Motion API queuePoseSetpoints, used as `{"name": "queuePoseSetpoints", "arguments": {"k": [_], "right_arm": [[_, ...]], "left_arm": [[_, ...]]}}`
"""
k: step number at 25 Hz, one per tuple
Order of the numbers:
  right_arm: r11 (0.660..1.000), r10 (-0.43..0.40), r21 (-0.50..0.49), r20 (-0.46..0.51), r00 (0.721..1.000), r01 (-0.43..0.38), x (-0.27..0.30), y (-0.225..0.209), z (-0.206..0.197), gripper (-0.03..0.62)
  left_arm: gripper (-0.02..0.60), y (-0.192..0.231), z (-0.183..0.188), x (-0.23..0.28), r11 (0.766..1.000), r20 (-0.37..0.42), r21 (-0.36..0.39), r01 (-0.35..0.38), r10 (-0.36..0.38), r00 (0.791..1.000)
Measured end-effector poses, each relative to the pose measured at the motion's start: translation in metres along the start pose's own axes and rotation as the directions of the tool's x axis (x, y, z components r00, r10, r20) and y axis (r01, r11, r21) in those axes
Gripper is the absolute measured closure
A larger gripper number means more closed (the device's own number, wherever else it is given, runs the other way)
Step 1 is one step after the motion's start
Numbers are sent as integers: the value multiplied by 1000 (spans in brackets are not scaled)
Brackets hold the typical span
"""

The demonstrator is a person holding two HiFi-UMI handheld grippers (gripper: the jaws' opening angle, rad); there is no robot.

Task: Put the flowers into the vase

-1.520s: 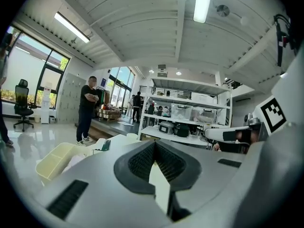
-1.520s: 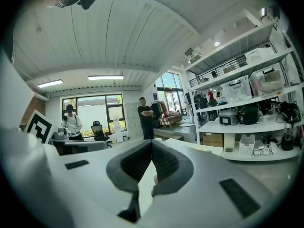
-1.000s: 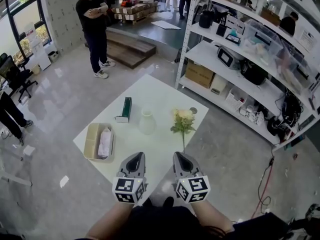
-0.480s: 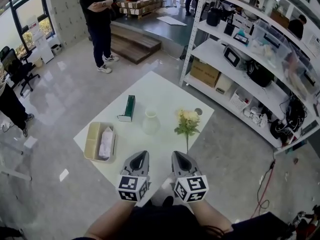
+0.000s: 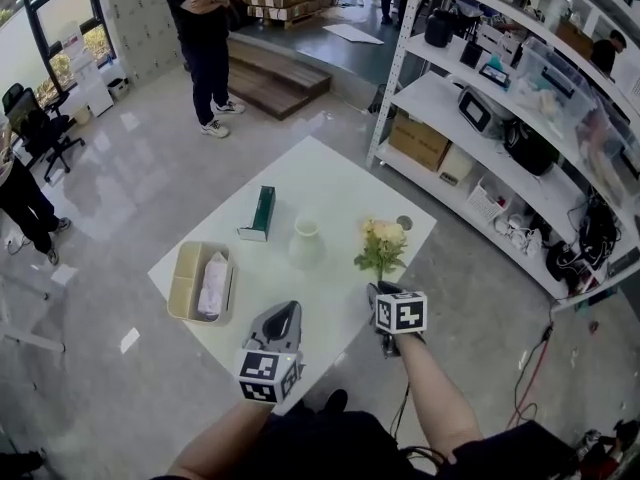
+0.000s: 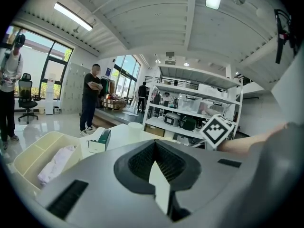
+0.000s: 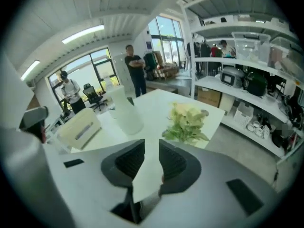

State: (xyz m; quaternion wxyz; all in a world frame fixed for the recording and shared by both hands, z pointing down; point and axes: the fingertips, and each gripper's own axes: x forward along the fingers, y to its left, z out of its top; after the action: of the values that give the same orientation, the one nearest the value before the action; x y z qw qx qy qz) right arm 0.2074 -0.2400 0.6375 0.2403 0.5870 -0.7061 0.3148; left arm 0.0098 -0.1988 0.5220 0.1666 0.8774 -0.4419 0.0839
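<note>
Head view: flowers (image 5: 382, 246) lie on the table (image 5: 330, 178), blooms away from me, long axis running back toward my right gripper (image 5: 380, 293). Its fingers stand narrowly parted; the flowers sit just ahead, right of the gap. Left gripper (image 5: 284, 312) closed, empty. Vase (image 5: 306, 245) upright left of the blooms, bare table between; table edge near right.

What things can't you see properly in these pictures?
- Stem of the flowers: in the head view the right gripper covers it; the right gripper view shows only blooms and leaves.
- Small round thing near the flowers: too small in the head view.
- White bundle in the tray: too blurry to name.
</note>
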Motion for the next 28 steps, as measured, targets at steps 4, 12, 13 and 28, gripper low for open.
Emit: {"name": "queuePoseSetpoints", "arguments": {"k": [4, 12, 13, 28], "right_arm": [[998, -37, 48, -221, 975, 49, 42, -52, -12, 465], [978, 55, 203, -469, 881, 47, 90, -79, -32, 428], [976, 52, 211, -486, 872, 60, 93, -82, -34, 428], [960, 19, 235, -593, 805, 150, 117, -86, -54, 543]], "left_arm": [[578, -1, -2, 2, 1000, -8, -3, 0, 0, 1000], [578, 4, 0, 7, 1000, -20, 4, -2, 2, 1000], [578, 5, 1, 8, 1000, -21, 4, -2, 2, 1000], [578, 24, -3, 4, 1000, -44, 16, -25, 26, 999]]}}
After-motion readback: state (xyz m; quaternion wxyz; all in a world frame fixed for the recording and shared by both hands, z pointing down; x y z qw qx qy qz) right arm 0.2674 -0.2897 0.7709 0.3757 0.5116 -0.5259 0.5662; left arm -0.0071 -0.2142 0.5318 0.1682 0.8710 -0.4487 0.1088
